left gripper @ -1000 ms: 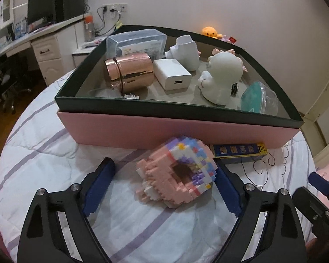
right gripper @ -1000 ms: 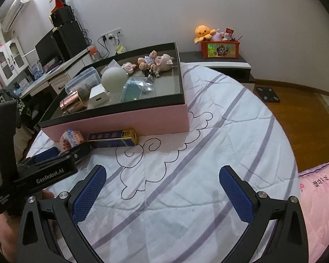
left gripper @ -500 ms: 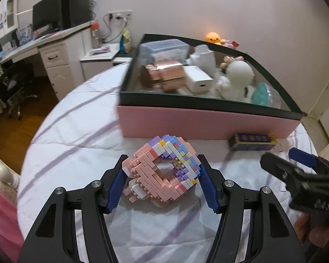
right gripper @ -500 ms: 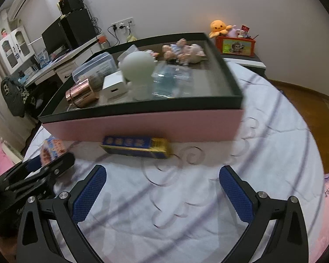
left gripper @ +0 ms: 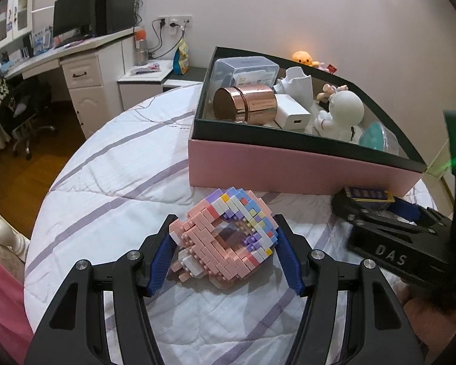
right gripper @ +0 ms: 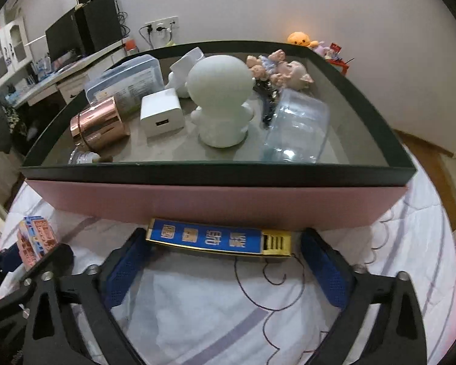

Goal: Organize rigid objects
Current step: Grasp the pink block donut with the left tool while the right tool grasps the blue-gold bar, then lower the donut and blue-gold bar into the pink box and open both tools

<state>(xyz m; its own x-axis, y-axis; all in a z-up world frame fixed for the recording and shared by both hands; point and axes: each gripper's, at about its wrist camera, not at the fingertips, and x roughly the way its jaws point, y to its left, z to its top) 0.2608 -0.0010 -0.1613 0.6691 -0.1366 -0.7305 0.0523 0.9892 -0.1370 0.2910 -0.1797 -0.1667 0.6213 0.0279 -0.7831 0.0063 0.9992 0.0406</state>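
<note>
My left gripper point(left gripper: 225, 261) is shut on a pink and pastel brick-built ring point(left gripper: 228, 243) and holds it over the white quilt. The ring also shows at the left edge of the right wrist view point(right gripper: 36, 240). My right gripper point(right gripper: 225, 269) is open, its blue pads on either side of a long blue and gold box point(right gripper: 220, 240) that lies against the pink storage box point(right gripper: 215, 203). In the left wrist view the blue box point(left gripper: 369, 194) lies at the right, behind the right gripper point(left gripper: 377, 216).
The pink box point(left gripper: 288, 167) with a dark rim holds a copper tin point(right gripper: 97, 124), a white charger point(right gripper: 161, 115), a white figure point(right gripper: 222, 103), a clear case point(right gripper: 124, 82), a clear tub point(right gripper: 298, 127) and small dolls point(right gripper: 276, 70). A desk point(left gripper: 76, 60) stands at the left.
My left gripper has closed on the brick ring and lifted it a little. My right gripper has moved in toward the blue and gold box and now straddles it.
</note>
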